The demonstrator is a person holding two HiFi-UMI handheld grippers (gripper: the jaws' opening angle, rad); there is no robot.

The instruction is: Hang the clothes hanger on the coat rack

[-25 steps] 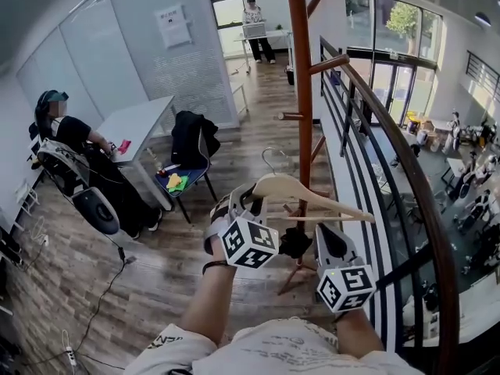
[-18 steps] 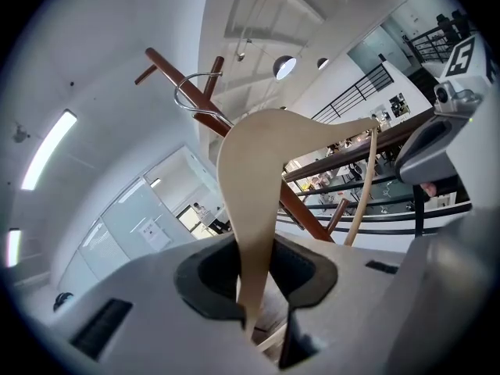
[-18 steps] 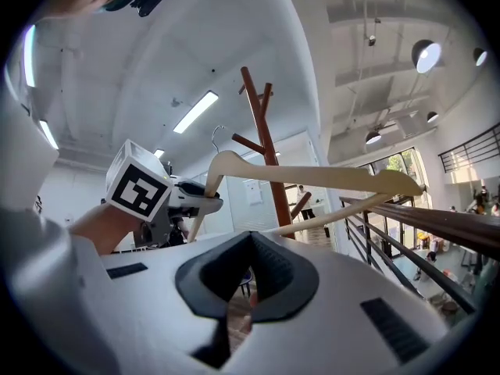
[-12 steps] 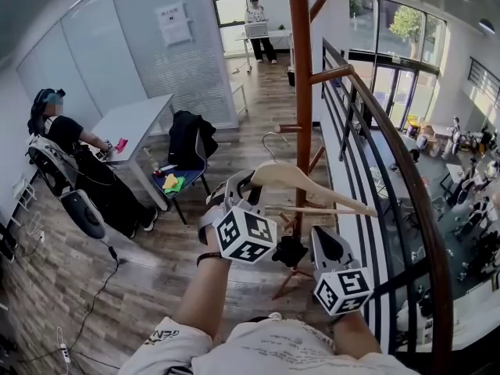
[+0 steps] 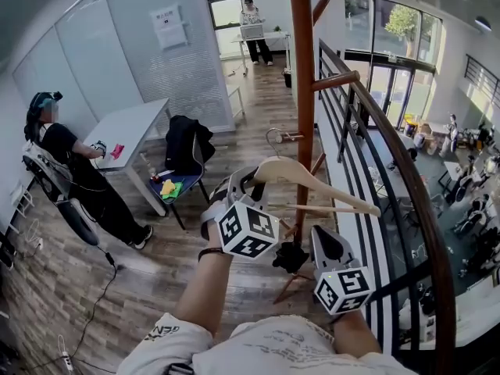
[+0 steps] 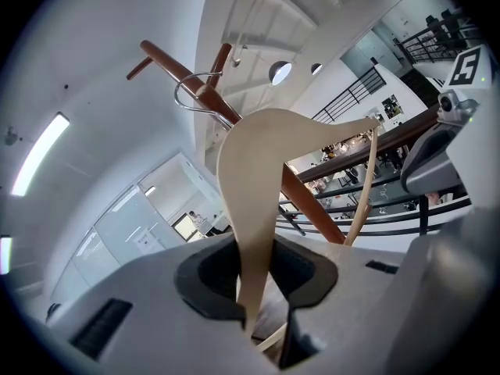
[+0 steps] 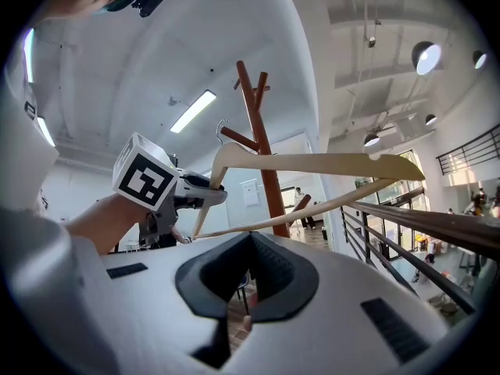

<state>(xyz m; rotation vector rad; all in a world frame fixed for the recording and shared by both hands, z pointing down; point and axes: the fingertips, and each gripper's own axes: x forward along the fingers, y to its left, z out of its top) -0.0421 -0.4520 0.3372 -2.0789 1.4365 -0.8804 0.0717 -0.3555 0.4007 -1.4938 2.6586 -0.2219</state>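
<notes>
A pale wooden clothes hanger [image 5: 312, 184] with a metal hook [image 5: 272, 141] is held out in front of the brown coat rack [image 5: 303, 92]. My left gripper [image 5: 250, 182] is shut on the hanger's left arm, which runs up between the jaws in the left gripper view [image 6: 251, 209]. There its hook [image 6: 195, 92] sits close beside the rack's upper pegs [image 6: 160, 57]. My right gripper [image 5: 328, 242] hangs lower right, below the hanger and apart from it, jaws together with nothing in them [image 7: 242, 319]. The right gripper view shows the hanger [image 7: 312, 162] and left gripper [image 7: 199, 195] before the rack [image 7: 266, 162].
A dark railing [image 5: 391, 139] runs along the right, close to the rack. A person [image 5: 70, 155] sits at a white table [image 5: 129, 127] on the left. A chair with a black jacket [image 5: 187, 143] stands behind my left gripper. Another person [image 5: 254, 30] stands far back.
My left gripper has lifted the hanger and carried it nearer the coat rack; the hook now sits beside a lower peg. The right gripper has drifted slightly with it.
</notes>
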